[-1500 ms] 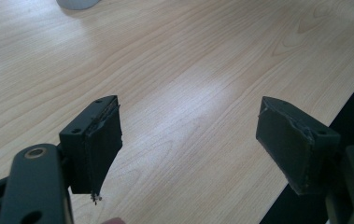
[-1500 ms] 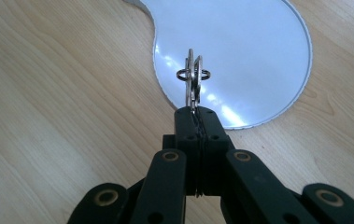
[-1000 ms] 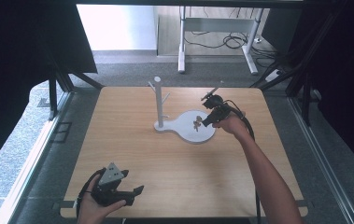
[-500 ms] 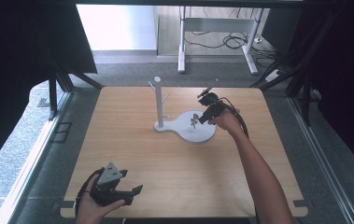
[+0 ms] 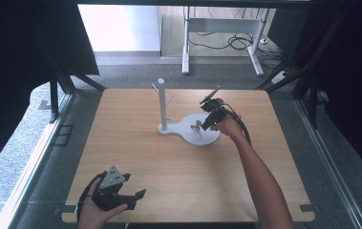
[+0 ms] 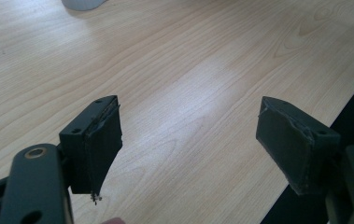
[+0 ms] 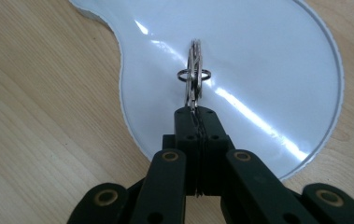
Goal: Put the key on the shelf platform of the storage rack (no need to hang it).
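Gripping a bunch of metal key rings (image 7: 194,70) edge-on with the right tool (image 7: 196,122), jaws pressed fully together on the lower rim of the bunch, so that the rings are standing upright rather than lying flat. Holding them over the round dish part of the white stand base (image 7: 277,60), close above its glossy surface; whether touching it or just clear, impossible to tell. Pinching by the rim probably for leaving the open loop free, ready for slipping over a peg. In the high view, hovering the same right tool (image 5: 206,120) over the base (image 5: 188,136), just to the right of the white post (image 5: 161,102) with its short side pegs, the rings (image 5: 197,127) hanging at the tip.

Resting the left tool (image 5: 133,193) well away from the stand, at the near edge of the worktop (image 5: 135,143), likely parked out of the way because one hand seems enough for this job. Standing wide open in its own view (image 6: 188,135), pads apart, nothing between them, bare wood grain beneath.

Finding no brand, label or readable writing anywhere on the rings, the stand, the tools or the worktop.
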A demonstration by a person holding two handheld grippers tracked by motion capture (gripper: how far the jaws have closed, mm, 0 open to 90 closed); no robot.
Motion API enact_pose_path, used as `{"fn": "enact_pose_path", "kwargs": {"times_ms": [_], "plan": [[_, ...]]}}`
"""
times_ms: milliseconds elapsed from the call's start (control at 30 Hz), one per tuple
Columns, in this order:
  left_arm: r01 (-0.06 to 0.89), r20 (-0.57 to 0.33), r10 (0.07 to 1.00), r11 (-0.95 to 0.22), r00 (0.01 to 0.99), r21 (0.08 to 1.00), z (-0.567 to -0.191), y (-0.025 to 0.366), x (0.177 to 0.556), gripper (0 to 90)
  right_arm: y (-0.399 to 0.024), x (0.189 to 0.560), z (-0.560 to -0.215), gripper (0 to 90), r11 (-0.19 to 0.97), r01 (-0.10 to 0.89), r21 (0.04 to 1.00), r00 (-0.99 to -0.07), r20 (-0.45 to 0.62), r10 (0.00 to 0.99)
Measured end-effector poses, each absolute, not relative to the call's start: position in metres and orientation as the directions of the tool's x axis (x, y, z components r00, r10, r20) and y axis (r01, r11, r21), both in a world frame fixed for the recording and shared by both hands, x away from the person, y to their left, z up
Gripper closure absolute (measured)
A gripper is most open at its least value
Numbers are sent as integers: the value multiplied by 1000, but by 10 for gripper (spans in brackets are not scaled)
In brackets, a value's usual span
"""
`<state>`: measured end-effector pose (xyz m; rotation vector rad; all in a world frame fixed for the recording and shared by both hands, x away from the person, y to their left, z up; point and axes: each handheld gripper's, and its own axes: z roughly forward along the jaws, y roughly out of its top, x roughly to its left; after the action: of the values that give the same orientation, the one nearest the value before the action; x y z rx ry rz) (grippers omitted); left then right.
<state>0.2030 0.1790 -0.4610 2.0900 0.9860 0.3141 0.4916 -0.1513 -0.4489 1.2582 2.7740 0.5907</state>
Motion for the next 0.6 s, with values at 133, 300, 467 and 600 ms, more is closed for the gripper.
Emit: {"fn": "enact_pose_path", "kwargs": {"times_ms": [133,300,467,600], "plan": [[545,-103,740,-386,664,744,-461,180,203,228,-152,493,-457,893,598,722,347,-668,126,734],[545,-103,740,-386,664,744,-461,180,203,229,-153,495,-465,890,589,734,339,-658,137,741],[546,-103,741,-386,664,743,-461,180,203,229,-156,496,-471,884,591,738,326,-655,134,744],[545,-103,737,-390,668,742,-462,178,203,228,-158,496,-472,879,595,735,323,-658,129,742]]}}
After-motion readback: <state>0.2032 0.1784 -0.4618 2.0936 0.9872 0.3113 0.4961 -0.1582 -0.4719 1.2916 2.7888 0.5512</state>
